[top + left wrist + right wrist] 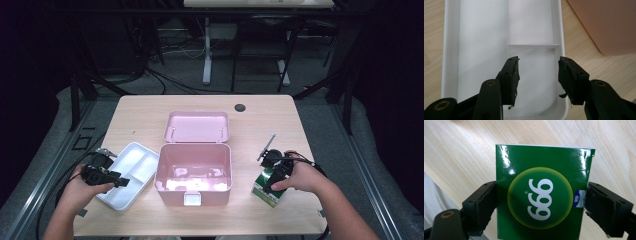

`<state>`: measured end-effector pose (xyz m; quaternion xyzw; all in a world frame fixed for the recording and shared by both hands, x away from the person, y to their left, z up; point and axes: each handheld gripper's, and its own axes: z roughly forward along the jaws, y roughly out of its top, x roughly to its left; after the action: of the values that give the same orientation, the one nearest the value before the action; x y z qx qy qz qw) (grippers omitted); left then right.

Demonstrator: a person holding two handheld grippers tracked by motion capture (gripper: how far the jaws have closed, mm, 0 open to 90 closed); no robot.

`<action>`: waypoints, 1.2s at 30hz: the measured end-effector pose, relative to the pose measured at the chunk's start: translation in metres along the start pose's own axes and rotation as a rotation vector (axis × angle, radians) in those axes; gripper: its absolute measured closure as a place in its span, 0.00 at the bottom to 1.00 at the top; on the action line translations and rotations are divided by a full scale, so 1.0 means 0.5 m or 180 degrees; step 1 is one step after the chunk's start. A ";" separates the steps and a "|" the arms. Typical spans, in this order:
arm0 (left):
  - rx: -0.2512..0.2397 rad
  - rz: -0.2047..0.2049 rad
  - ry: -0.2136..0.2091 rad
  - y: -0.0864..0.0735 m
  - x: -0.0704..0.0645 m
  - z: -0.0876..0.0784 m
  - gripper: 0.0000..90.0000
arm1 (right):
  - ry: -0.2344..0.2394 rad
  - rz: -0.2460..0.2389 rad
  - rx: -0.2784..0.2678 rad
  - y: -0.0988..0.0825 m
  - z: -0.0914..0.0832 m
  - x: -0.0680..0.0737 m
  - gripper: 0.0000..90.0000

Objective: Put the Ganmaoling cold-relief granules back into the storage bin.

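Green box: it sat on the wooden table (150, 120), to the right of the pink case, between the jaws of my right gripper (540, 205). The green box (541, 195) had a white "999" in a yellow ring.

Right gripper: its two black pads (486, 205) pressed the left and right sides of the box. It was clamped on the box.

Left gripper: my left gripper (537, 77) hung over the white tray (451, 50). Its jaws were apart, and nothing was between them.

White tray: it lay to the left of the pink case, with walls that split it into parts. It looked empty.

Pink case: the pink case (194, 172) stood in the middle of the table with its lid (197, 126) open and tipped back.

What could go wrong: the box was shiny and smooth, so I thought it might slip or tip when I lifted it. A hard squeeze might dent its sides.

Another worry: I thought the box might bump the rim of the case if I carried it too low.

Left side worry: my open left jaws were close to the tray wall and could knock the tray crooked.
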<state>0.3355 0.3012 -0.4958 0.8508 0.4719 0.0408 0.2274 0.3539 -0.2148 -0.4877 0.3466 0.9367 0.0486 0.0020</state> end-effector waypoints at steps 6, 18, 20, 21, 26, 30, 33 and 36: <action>-0.0015 -0.0002 0.0005 -0.001 0.002 -0.002 0.58 | 0.0012 0.0051 0.0042 0.003 0.000 -0.001 0.16; -0.0020 -0.0007 0.0032 -0.002 0.001 -0.002 0.58 | 0.0038 0.0102 0.0162 0.007 -0.004 -0.003 0.18; -0.0023 -0.0003 0.0031 -0.002 0.001 -0.002 0.58 | 0.0049 0.0106 0.0155 0.007 -0.004 -0.003 0.18; -0.0024 -0.0008 0.0032 -0.002 0.001 -0.002 0.58 | 0.0043 0.0104 0.0154 0.006 -0.005 -0.004 0.18; -0.0022 0.0000 0.0033 -0.002 0.001 -0.003 0.58 | 0.0050 0.0062 0.0153 0.008 -0.015 -0.003 0.18; -0.0025 0.0006 0.0036 -0.002 0.000 -0.003 0.58 | -0.0005 -0.0007 0.0075 0.010 -0.023 -0.002 0.18; -0.0021 0.0004 0.0037 -0.002 0.000 -0.004 0.58 | 0.0017 -0.0032 0.0115 0.014 -0.035 -0.003 0.18; -0.0027 0.0008 0.0039 -0.002 0.001 -0.004 0.58 | 0.0003 -0.0042 0.0101 0.016 -0.042 -0.002 0.18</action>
<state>0.3342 0.3028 -0.4944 0.8502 0.4721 0.0483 0.2281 0.3594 -0.2113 -0.4662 0.3405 0.9396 0.0338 -0.0036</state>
